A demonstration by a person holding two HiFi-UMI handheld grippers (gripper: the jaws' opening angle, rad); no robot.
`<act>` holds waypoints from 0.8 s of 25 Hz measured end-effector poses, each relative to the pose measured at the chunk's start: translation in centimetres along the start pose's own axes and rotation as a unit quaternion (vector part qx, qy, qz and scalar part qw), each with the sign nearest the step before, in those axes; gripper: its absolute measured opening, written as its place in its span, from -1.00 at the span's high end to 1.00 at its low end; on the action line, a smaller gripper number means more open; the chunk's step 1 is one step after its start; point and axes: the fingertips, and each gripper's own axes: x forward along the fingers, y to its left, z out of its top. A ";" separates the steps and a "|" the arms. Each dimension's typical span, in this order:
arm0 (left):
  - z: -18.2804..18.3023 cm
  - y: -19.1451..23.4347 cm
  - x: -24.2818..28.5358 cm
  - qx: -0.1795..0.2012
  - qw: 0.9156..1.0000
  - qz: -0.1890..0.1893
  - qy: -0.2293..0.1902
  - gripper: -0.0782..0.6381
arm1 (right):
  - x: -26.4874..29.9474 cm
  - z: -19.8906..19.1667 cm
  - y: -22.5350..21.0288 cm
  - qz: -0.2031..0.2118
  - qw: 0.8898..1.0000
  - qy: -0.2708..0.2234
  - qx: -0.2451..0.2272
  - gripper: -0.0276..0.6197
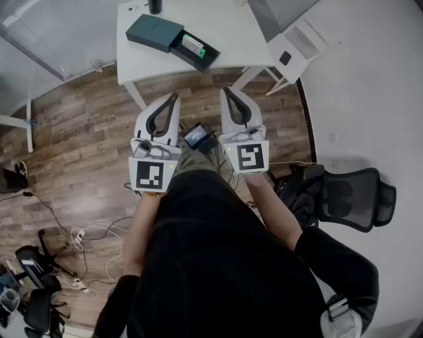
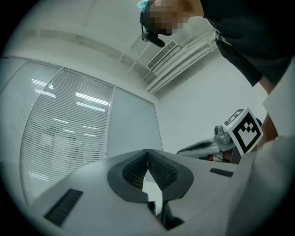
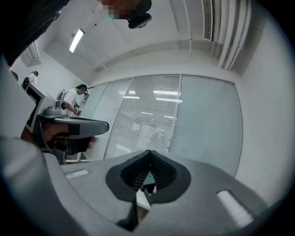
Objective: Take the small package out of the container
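On the white table (image 1: 228, 30) far ahead lies the dark container (image 1: 155, 32), its tray (image 1: 200, 53) pulled out to the right. A small green-and-white package (image 1: 193, 45) lies in the tray. My left gripper (image 1: 175, 98) and right gripper (image 1: 228, 91) are held side by side close to the body, over the wooden floor and well short of the table. Both point forward, roughly level. In the left gripper view the left gripper (image 2: 147, 152) has its ribbed pads together with nothing between them. The right gripper (image 3: 150, 153) looks the same in its own view.
A black cylinder (image 1: 154, 6) stands at the table's far edge and a white rack (image 1: 297, 46) stands right of the table. A black office chair (image 1: 350, 195) is at my right. Cables (image 1: 92, 237) trail across the floor at left. A small screen device (image 1: 198, 136) sits between the grippers.
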 end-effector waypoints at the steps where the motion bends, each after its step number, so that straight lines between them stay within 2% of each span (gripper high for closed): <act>1: -0.2 0.1 0.2 0.002 1.000 -0.001 0.001 0.78 | 0.2 -0.1 0.0 0.004 1.000 -0.003 0.005 0.93; 10: -1.3 0.6 0.7 -0.003 1.000 -0.001 0.011 0.78 | 1.6 -1.0 0.7 0.028 1.000 0.006 0.008 0.92; 20: -1.7 1.8 1.2 -0.007 1.000 0.005 0.007 0.78 | 3.1 -1.6 1.0 0.037 0.999 0.016 0.002 0.92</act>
